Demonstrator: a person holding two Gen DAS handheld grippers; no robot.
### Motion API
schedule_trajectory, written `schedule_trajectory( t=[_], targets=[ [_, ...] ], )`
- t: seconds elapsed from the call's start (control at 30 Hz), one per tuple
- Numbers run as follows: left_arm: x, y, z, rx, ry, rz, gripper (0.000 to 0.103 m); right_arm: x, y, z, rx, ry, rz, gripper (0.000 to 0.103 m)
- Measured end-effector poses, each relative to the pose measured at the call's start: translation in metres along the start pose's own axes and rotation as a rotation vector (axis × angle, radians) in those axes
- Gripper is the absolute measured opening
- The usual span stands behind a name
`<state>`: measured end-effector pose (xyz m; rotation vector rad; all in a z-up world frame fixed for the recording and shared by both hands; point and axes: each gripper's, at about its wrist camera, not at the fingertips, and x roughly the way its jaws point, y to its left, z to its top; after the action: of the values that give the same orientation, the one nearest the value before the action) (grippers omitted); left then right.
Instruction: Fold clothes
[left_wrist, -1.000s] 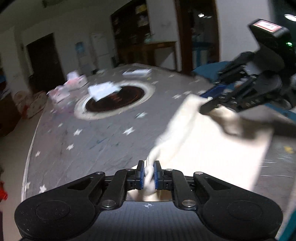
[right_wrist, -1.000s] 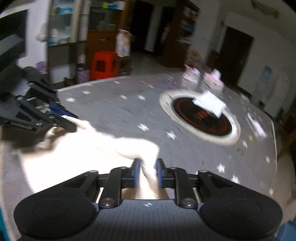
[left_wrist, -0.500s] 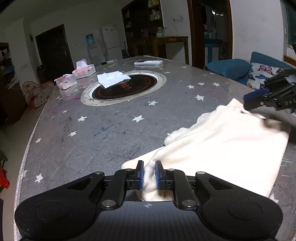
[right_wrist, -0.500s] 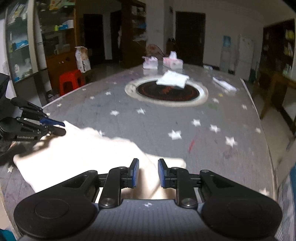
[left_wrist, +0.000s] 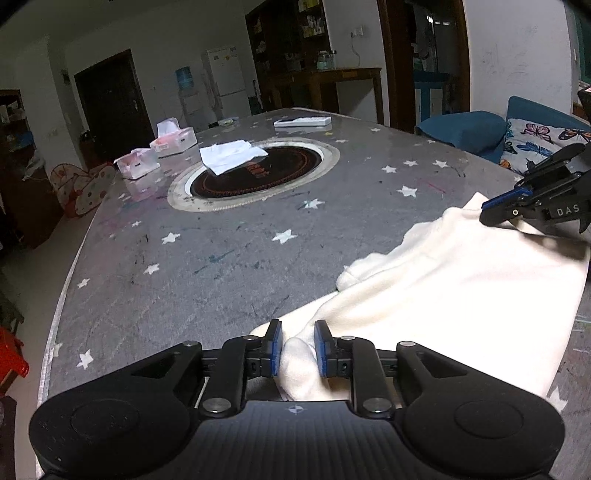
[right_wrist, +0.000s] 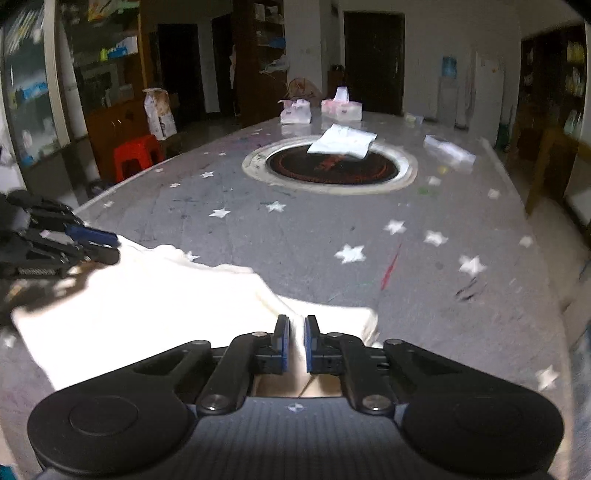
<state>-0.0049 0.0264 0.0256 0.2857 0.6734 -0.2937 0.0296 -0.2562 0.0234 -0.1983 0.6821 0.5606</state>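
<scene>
Left wrist view: my left tongs (left_wrist: 297, 345) have just been opening, cream garment (left_wrist: 454, 291) between them | my right tongs (right_wrist: 296, 343) have just closed, pinching its near-right edge | garment flat on near counter (left_wrist: 221, 258).

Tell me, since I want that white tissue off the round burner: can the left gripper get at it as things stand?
Probably not yet. The left gripper has a bunch of the cream garment between its pads, and the tissue lies far across the table.

Grey star-print table (left_wrist: 229, 258) with round inset hotplate (left_wrist: 255, 170); on it: cream garment (left_wrist: 461, 280), white cloth (left_wrist: 229, 155), 2 tissue boxes (left_wrist: 173, 138), flat white box (left_wrist: 303, 122).
</scene>
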Motion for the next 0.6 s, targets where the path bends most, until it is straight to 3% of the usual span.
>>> schedule_trajectory(
  t=[0.17, 0.3, 0.5, 0.6],
  targets=[
    [0.005, 0.000, 0.000, 0.000, 0.004, 0.016, 0.025, 0.007, 0.004, 0.000, -0.047, 0.040, -0.033, 0.009],
    [-0.001, 0.004, 0.002, -0.009, -0.006, 0.025, 0.033, -0.004, 0.008, 0.010, -0.052, 0.009, -0.037, 0.012],
    [-0.016, 0.008, 0.014, -0.063, -0.063, 0.012, 0.031, -0.006, 0.026, 0.026, -0.046, -0.024, 0.083, 0.012],
    [-0.018, 0.000, 0.021, -0.083, -0.075, -0.067, 0.030, 0.008, 0.036, 0.030, -0.058, -0.006, 0.112, 0.012]
  ],
)
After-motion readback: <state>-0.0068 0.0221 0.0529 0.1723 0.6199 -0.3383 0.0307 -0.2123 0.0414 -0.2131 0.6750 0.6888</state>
